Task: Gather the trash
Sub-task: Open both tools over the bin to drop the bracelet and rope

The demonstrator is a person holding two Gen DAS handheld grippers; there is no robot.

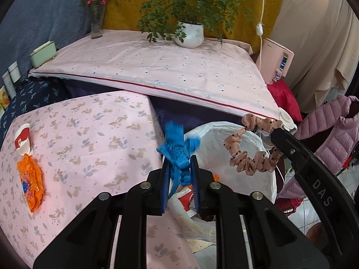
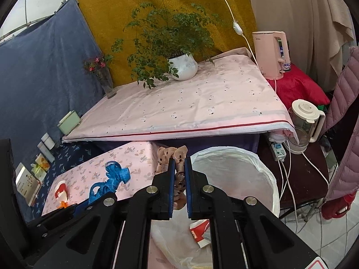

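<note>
Risk entry: blue ribbon [image 1: 177, 154] clamped in left tool [image 1: 180, 168] and spotted scrunchie [image 1: 251, 157] clamped in right tool [image 2: 179, 174], both carried at the rim of the lined bin [image 2: 258, 163] at lower centre; spill onto floor or counter [image 1: 89, 134] expected if released short.

Translucent plastic bin liner [image 2: 264, 179]; matt floral cloth table cover [image 1: 78, 134]; glossy ceramic pot [image 2: 184, 67].

both grippers [image 1: 179, 174] [image 2: 179, 179] tilted downward, jaws clamped

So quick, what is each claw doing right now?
Left gripper: closed on the blue ribbon.
Right gripper: closed on the pink dotted scrunchie.
</note>
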